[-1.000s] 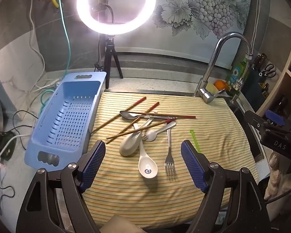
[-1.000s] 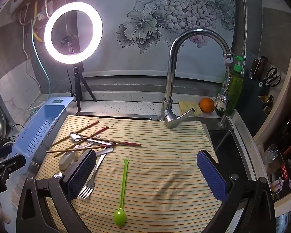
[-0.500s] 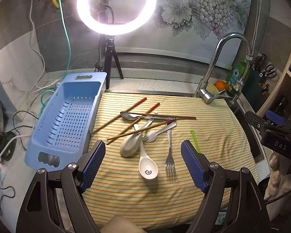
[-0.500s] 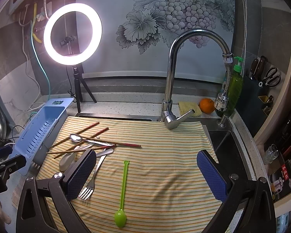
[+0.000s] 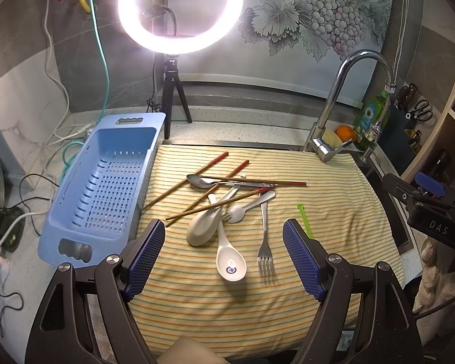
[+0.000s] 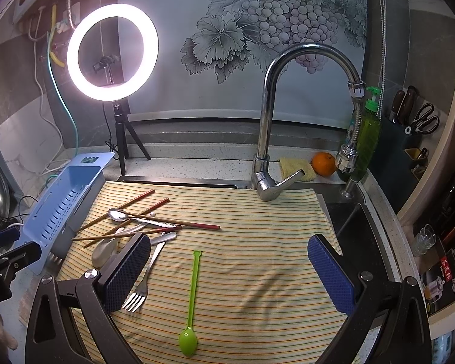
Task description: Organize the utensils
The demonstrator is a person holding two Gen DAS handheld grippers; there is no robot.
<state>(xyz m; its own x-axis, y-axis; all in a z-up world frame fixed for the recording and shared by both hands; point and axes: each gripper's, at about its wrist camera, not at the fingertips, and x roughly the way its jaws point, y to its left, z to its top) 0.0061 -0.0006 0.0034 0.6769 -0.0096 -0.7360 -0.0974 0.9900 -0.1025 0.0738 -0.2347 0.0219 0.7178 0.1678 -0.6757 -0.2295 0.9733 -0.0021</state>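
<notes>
Both grippers, left gripper [image 5: 223, 253] and right gripper [image 6: 229, 273], gape empty; green spoon [image 6: 191, 300] lies lengthwise between right fingers, nearer than the blue basket [image 5: 106, 182].

Tangled utensils [image 5: 227, 203] on striped cloth [image 5: 333, 188] — green spoon [image 6: 191, 300] apart

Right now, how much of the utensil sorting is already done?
Nothing looks done: the blue basket holds no utensils. Nothing is in hand: the left gripper and right gripper are both open. Left to sort on the striped cloth: chopsticks, spoons, forks and the green spoon.
</notes>
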